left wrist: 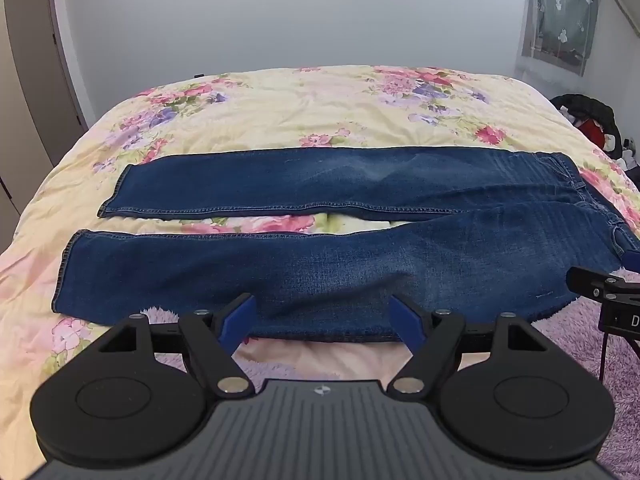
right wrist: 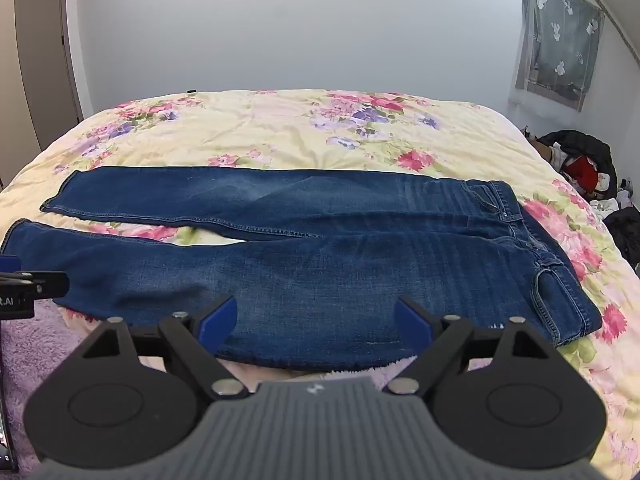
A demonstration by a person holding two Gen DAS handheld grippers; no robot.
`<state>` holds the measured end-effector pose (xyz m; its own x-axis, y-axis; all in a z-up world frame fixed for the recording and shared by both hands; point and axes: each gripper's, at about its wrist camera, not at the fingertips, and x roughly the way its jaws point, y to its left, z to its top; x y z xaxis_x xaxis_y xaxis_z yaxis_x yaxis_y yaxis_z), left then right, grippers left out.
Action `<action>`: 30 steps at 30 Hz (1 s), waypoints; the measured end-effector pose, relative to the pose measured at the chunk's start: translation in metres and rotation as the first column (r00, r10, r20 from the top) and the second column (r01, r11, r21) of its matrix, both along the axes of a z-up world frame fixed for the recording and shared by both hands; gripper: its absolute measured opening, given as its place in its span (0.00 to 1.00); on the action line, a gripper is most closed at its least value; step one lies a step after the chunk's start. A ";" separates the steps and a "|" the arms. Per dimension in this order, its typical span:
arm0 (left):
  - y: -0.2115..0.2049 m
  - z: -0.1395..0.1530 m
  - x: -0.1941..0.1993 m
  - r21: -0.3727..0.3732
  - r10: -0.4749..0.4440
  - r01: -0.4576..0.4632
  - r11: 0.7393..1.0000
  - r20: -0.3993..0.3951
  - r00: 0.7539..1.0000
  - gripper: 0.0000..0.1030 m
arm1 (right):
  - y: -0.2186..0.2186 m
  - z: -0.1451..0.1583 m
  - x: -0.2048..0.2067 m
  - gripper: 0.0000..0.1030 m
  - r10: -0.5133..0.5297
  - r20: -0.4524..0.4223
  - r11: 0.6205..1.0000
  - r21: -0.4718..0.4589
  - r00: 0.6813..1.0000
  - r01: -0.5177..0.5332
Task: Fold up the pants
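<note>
Blue jeans [left wrist: 320, 240] lie flat across the floral bed [left wrist: 280, 108], legs apart; the left gripper [left wrist: 323, 322] and right gripper [right wrist: 316, 320] hover wide, empty.

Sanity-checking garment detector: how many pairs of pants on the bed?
1: blue jeans spread flat across the floral bedspread, waistband right, leg hems left. None visibly hidden.

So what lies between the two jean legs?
A bare strip of floral quilt shows between the legs of the jeans, visible in both wrist views.
</note>
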<state>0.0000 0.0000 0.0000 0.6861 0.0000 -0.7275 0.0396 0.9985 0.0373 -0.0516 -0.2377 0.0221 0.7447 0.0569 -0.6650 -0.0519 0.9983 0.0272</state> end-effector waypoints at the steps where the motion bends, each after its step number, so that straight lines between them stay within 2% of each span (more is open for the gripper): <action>1: 0.000 0.000 0.000 -0.001 -0.001 0.001 1.000 -0.001 1.000 0.86 | 0.000 0.000 0.000 0.80 0.001 0.000 1.000 0.001 1.000 -0.001; 9: -0.007 -0.006 0.000 0.023 -0.001 0.001 1.000 -0.012 1.000 0.86 | -0.002 0.000 0.001 0.80 0.004 -0.004 1.000 -0.002 1.000 -0.004; 30: -0.006 0.001 0.000 0.012 -0.016 0.016 1.000 -0.014 1.000 0.86 | -0.003 0.002 0.000 0.80 0.008 -0.016 1.000 0.023 1.000 -0.007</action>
